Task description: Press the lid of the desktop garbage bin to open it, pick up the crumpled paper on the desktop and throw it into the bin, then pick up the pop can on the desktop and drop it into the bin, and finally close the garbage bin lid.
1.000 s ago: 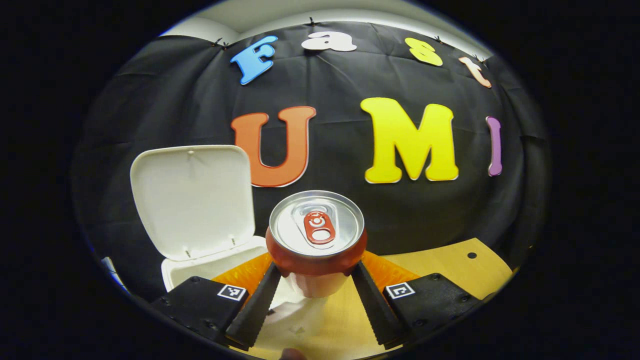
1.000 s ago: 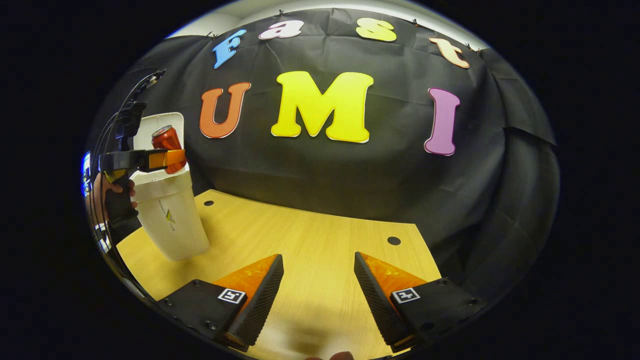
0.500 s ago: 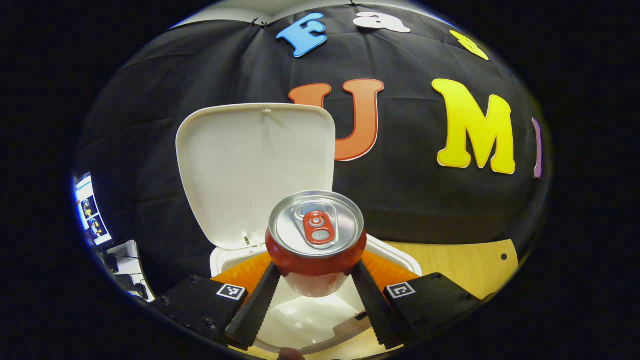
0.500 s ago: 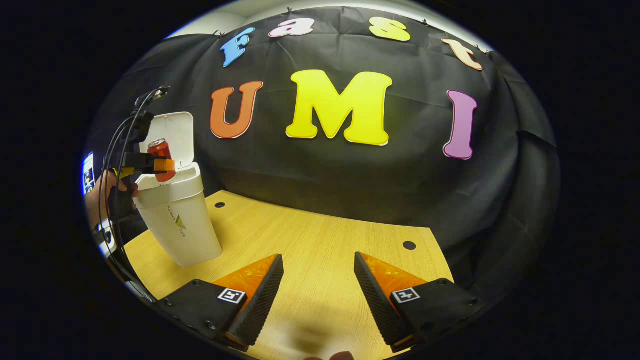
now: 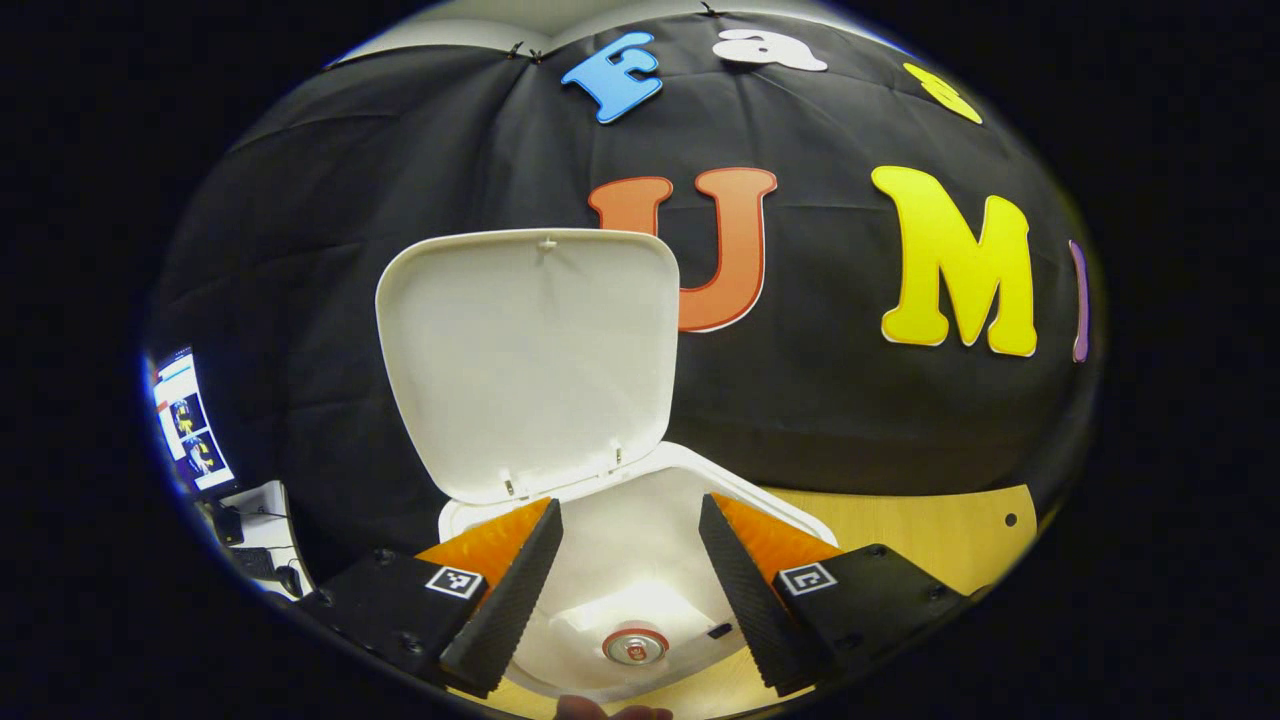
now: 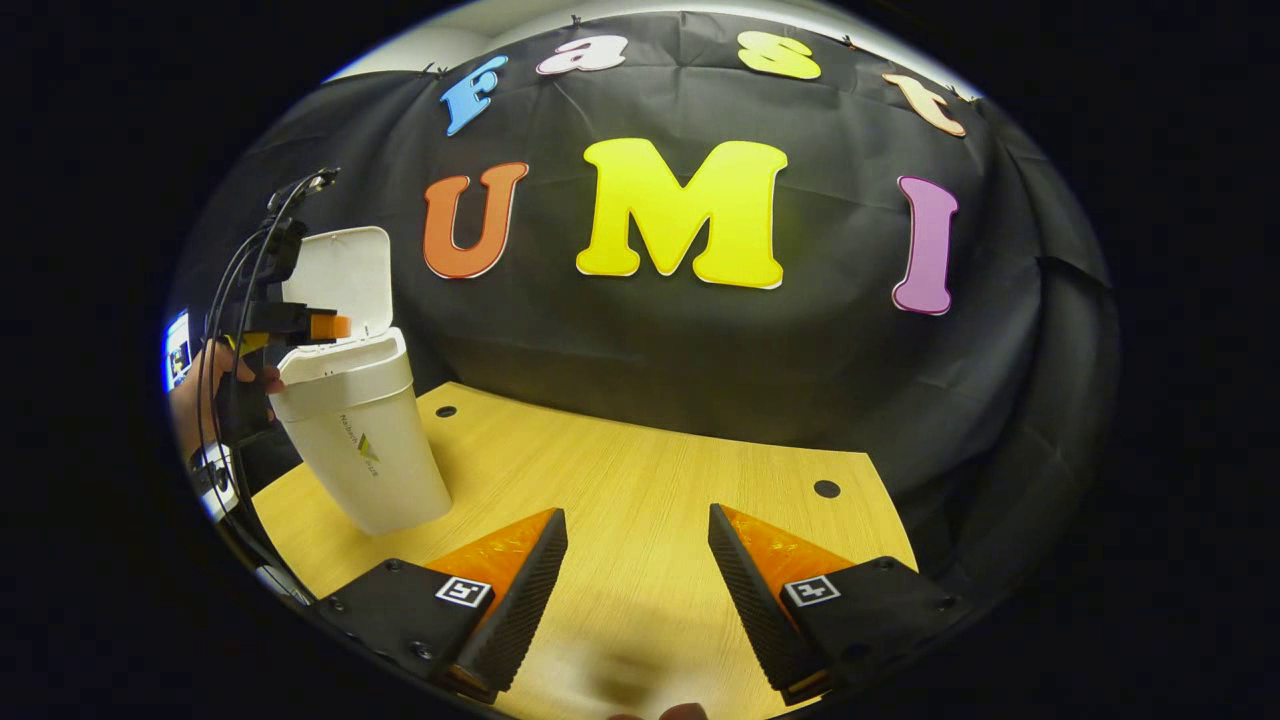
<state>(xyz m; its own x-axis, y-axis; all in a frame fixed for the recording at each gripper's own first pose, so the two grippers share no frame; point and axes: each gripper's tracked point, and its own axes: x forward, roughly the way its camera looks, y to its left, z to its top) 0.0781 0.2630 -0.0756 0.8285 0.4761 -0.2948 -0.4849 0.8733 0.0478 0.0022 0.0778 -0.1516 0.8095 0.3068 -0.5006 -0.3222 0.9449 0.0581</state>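
Fingers [image 5: 520, 585] of the left gripper [image 5: 630, 570] stand spread apart with nothing between them, poised right above the open mouth of the white bin [image 5: 640, 540]. Seen from the left gripper view, the can [image 5: 636, 646] lies deep inside the bin at about 6 o'clock, its silver top with the red pull tab facing up, between the two fingers but far below them and touching neither. The bin's lid [image 5: 530, 360] is swung up and stands nearly upright behind the opening, at 11 o'clock from the gripper, hinged along the bin's far rim. Pale shapes show inside the bin around the can; whether the crumpled paper is among them I cannot tell. A strip of wooden table [image 5: 930, 540] shows at 4 o'clock, and a lit screen [image 5: 190, 425] sits at the far edge at 9 o'clock.

From the right gripper view, the right gripper [image 6: 637, 575] hangs over the bare table [image 6: 640, 480], its fingers likewise parted and gripping nothing. The bin [image 6: 365, 440] stands well apart from it at 10 o'clock, near the table's edge, lid [image 6: 345, 275] raised. The left gripper [image 6: 325, 327] shows there too, reaching in level over the bin's rim, held by a hand [image 6: 205, 390] at 9 o'clock, with cables [image 6: 255, 250] arching up above it. Two round holes [image 6: 827, 489] mark the tabletop towards the cloth wall.
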